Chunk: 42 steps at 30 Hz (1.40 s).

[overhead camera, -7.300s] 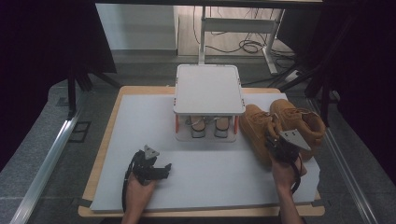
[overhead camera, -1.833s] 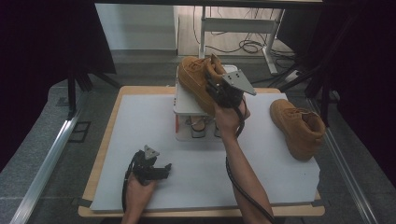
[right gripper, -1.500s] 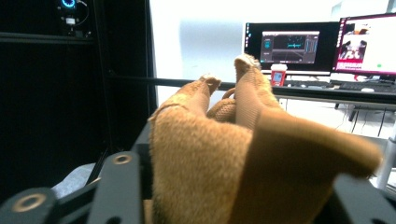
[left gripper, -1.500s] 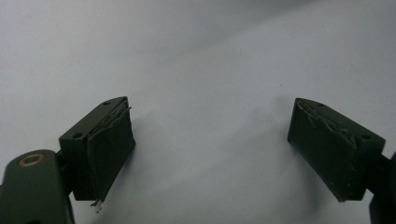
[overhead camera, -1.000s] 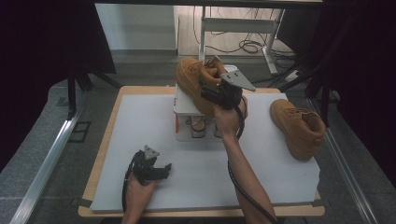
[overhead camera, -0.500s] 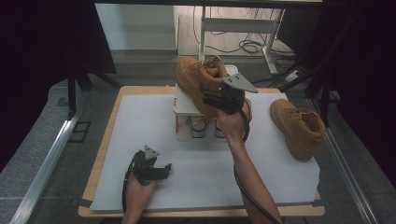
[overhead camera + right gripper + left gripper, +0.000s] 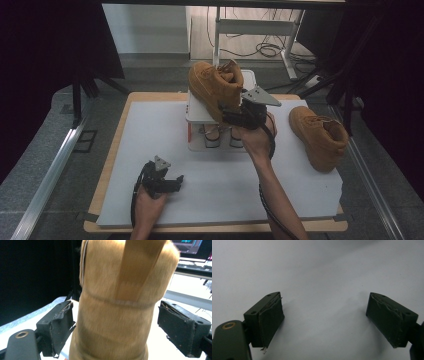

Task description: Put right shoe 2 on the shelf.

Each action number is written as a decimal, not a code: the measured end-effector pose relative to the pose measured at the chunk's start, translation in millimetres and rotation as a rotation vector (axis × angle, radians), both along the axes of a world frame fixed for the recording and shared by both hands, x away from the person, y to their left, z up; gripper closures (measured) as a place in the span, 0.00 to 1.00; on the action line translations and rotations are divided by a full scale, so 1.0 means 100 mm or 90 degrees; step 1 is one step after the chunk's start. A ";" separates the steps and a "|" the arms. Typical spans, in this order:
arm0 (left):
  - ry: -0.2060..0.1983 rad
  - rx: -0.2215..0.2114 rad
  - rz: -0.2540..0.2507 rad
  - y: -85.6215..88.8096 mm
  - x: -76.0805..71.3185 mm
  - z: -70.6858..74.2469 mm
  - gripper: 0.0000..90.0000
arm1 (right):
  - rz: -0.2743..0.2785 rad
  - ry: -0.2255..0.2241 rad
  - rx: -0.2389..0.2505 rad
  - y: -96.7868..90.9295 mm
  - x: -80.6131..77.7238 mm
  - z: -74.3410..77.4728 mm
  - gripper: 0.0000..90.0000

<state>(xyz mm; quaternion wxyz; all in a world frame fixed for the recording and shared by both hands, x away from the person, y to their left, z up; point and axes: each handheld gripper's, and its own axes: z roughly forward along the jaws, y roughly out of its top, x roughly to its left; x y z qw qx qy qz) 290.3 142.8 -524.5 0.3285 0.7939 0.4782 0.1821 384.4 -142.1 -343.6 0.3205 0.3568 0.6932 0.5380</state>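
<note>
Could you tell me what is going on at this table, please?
A person is working with a gripper in each hand. The right gripper is at the heel of a tan boot standing on top of a small white rack; its jaws stand open on either side of the heel, with the left pad close to the suede and a gap at the right one. A second tan boot lies on the white mat to the right. The left gripper rests open over the mat, holding nothing.
</note>
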 end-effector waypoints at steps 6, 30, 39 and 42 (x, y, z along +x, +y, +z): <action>-0.001 -0.003 0.002 0.00 0.00 0.00 0.15 | -0.002 0.019 -0.007 -0.04 -0.08 -0.07 0.23; -0.001 -0.003 0.002 0.00 0.00 0.00 0.15 | 0.055 0.037 -0.023 -0.39 -0.33 -0.37 1.00; -0.001 -0.003 0.002 0.00 0.00 0.00 0.15 | 0.070 0.038 -0.039 -0.35 -0.33 -0.36 1.00; 0.000 -0.002 0.002 0.00 0.00 0.00 0.15 | 0.082 0.037 -0.042 -0.28 -0.33 -0.35 1.00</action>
